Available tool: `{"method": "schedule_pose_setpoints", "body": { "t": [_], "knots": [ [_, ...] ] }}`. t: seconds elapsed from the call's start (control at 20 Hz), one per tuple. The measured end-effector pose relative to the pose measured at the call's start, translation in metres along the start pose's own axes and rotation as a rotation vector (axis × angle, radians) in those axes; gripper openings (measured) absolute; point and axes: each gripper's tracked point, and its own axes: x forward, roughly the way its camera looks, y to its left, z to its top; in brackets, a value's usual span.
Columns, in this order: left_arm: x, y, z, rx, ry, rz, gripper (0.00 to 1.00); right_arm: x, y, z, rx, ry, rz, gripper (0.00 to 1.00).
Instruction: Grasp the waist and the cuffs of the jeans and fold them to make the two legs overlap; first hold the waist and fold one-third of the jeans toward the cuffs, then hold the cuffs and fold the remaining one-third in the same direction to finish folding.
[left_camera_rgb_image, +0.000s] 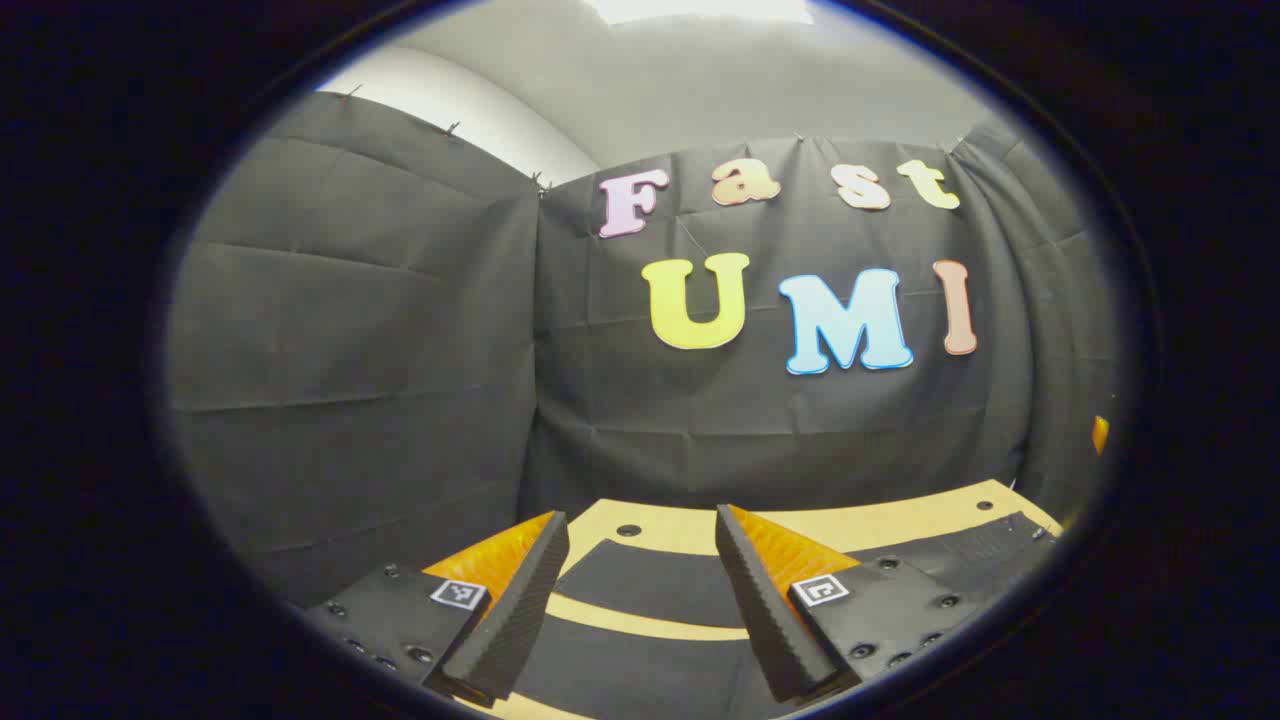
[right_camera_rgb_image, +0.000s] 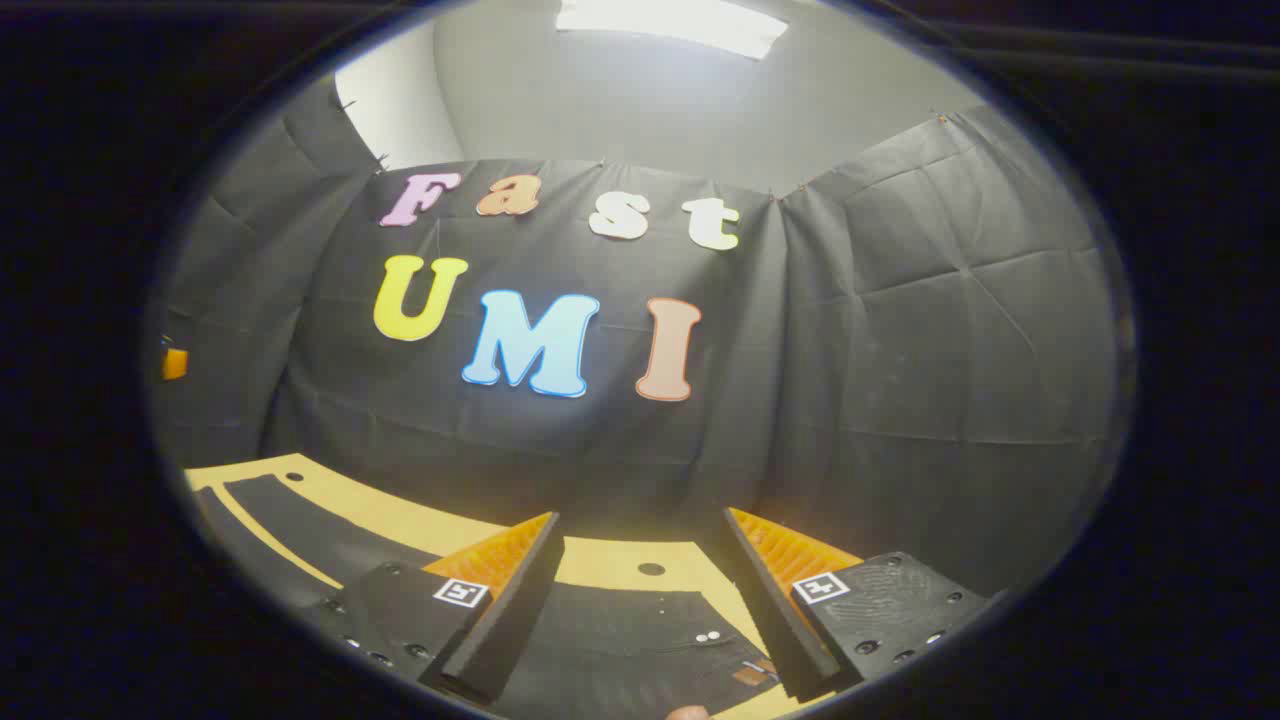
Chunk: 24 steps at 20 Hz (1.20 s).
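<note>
The black jeans (left_camera_rgb_image: 650, 590) lie flat on the wooden table (left_camera_rgb_image: 900, 525), the two legs side by side with a thin strip of table between them. My left gripper (left_camera_rgb_image: 640, 520) hovers open above the legs, with nothing between its fingers. In the right gripper view the waist of the jeans (right_camera_rgb_image: 620, 620) lies below, with small metal rivets (right_camera_rgb_image: 708, 636) and a brown patch (right_camera_rgb_image: 745, 676). My right gripper (right_camera_rgb_image: 642, 520) is open above the waist and touches nothing. The legs (right_camera_rgb_image: 290, 520) run off to the left.
The booth's black cloth wall (left_camera_rgb_image: 400, 350) stands close behind the table's far edge. The tabletop has a small round hole (left_camera_rgb_image: 628, 530), also seen as a hole (right_camera_rgb_image: 651, 569) near the waist. An orange object (left_camera_rgb_image: 1100, 435) shows at the far right edge.
</note>
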Motion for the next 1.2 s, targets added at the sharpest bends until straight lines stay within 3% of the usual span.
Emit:
{"method": "schedule_pose_setpoints", "body": {
  "t": [0.8,1.2],
  "knots": [
    [-0.023,0.020,0.010,-0.004,-0.018,0.041,0.95,-0.002,0.012,-0.002,-0.012,0.012,0.045,0.94],
    [-0.017,0.015,0.002,-0.010,-0.010,0.026,0.95,-0.003,0.003,-0.004,-0.009,0.008,0.024,0.94]
  ]
}}
